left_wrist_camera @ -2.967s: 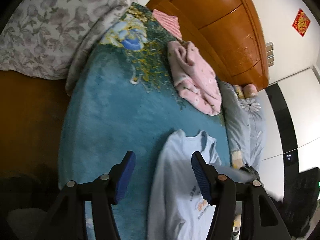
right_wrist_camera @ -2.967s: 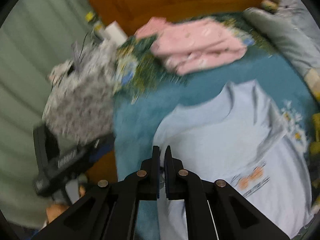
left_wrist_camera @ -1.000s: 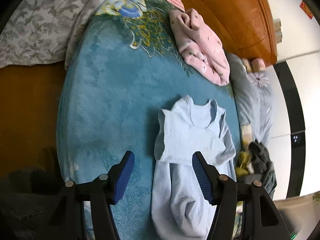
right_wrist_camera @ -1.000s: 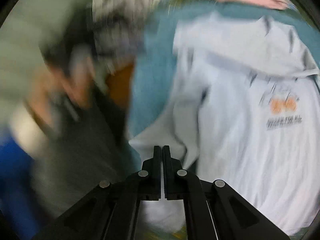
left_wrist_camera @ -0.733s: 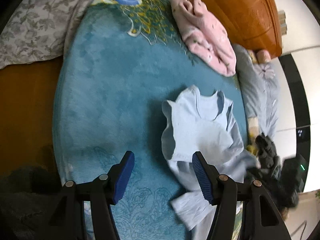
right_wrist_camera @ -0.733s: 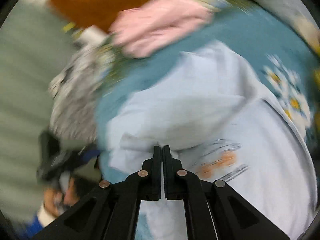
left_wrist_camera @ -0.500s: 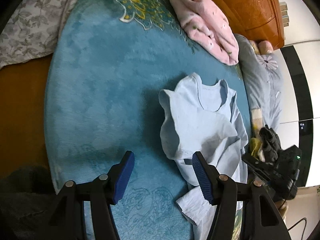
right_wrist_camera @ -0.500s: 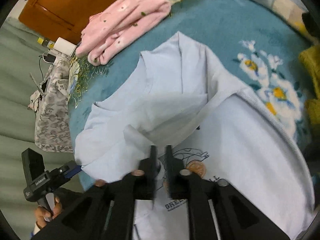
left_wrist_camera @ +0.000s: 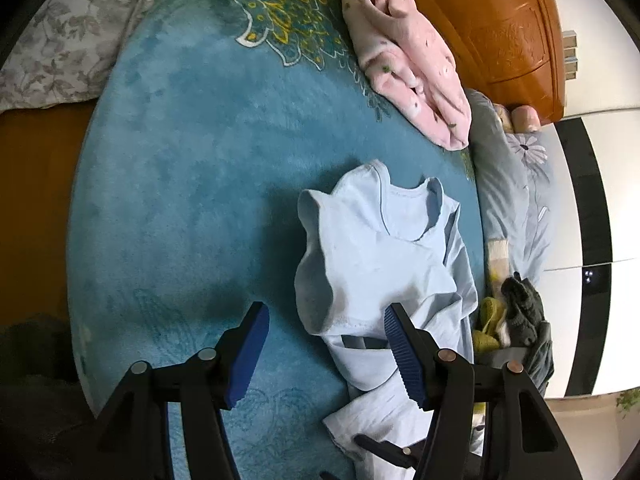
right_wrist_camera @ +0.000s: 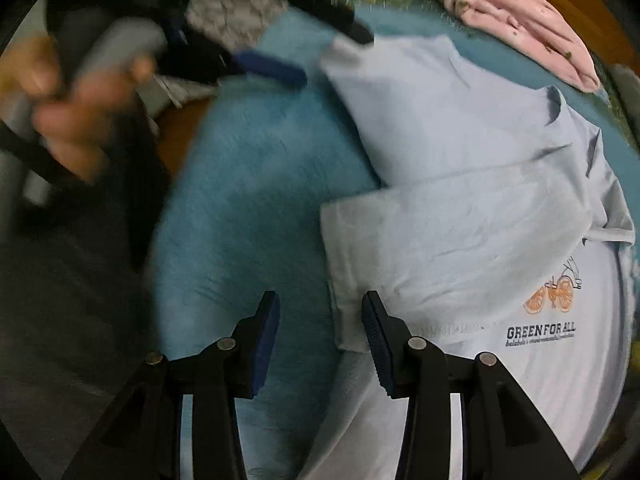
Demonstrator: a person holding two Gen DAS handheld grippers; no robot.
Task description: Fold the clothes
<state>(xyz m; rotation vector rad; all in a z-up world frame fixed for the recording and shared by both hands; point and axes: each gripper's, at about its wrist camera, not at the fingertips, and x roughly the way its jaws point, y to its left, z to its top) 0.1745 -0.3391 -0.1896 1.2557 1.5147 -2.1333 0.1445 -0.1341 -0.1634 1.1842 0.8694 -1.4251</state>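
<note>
Light-blue T-shirt (left_wrist_camera: 384,256) lies on the teal blanket (left_wrist_camera: 188,200), toward the blanket's right edge, with its neckline pointing at the far edge and one side and sleeve already folded inward over the chest. In the right wrist view the folded panel covers part of the front, and beside it the print shows an orange carriage above the words "GREEN FOR ALL" (right_wrist_camera: 541,331). The left gripper (left_wrist_camera: 326,354) hovers above the blanket with its blue pads spread wide apart and nothing between them; its right pad sits over the folded hem of the shirt. The right gripper (right_wrist_camera: 320,340) is likewise spread, empty, with its right pad over the near corner of the folded panel and its left pad over bare blanket. At the upper left of the right wrist view a blurred hand (right_wrist_camera: 76,120) grips what appears to be the handle of the left gripper, though motion blur makes it hard to read. A pink garment (left_wrist_camera: 408,64) lies crumpled at the blanket's far edge, against the wooden headboard (left_wrist_camera: 496,20). A grey floral quilt (left_wrist_camera: 68,32) is bunched at the far left corner, and dark and yellow clothes (left_wrist_camera: 516,312) are heaped past the right edge, near a grey pillow (left_wrist_camera: 512,184).
</note>
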